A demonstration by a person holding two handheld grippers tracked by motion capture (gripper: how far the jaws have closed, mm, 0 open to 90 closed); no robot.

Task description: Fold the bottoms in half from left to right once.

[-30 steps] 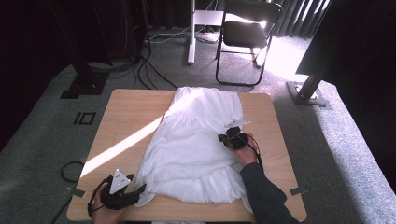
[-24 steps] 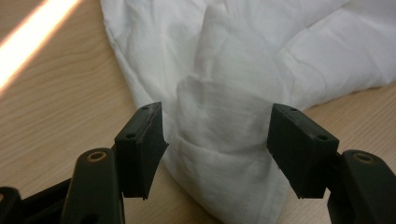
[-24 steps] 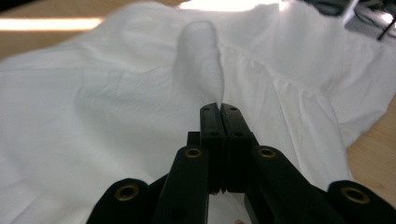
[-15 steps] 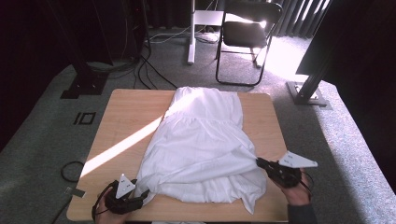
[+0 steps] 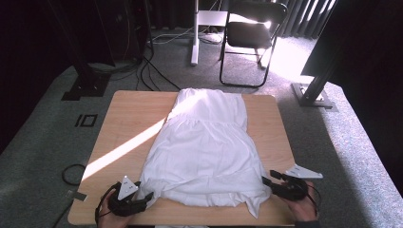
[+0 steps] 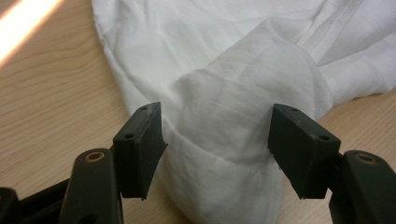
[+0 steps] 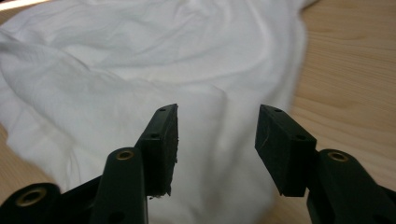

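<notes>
A white garment (image 5: 206, 147) lies spread on the wooden table (image 5: 128, 118), its hem toward the near edge. At the near left corner of the hem, my left gripper (image 5: 145, 197) stands open. In the left gripper view a rounded fold of the garment (image 6: 243, 102) lies between the pads of that gripper (image 6: 217, 121), which stand wide on either side of it. My right gripper (image 5: 268, 179) is at the near right corner of the hem. Its jaws (image 7: 217, 121) have just been opening and are apart over the white cloth (image 7: 116, 84), not pressing on it.
A black chair (image 5: 254, 38) and a white post (image 5: 194, 33) stand on the grey carpet beyond the table. Cables (image 5: 157, 71) trail at the far left. A sunlit stripe (image 5: 123, 149) crosses the bare wood left of the garment. Bare wood (image 5: 271, 128) runs along its right side.
The right gripper left the middle right of the garment, swung out to the near right corner and opened its jaws. The hem there now lies spread wider. The left gripper stayed put.
</notes>
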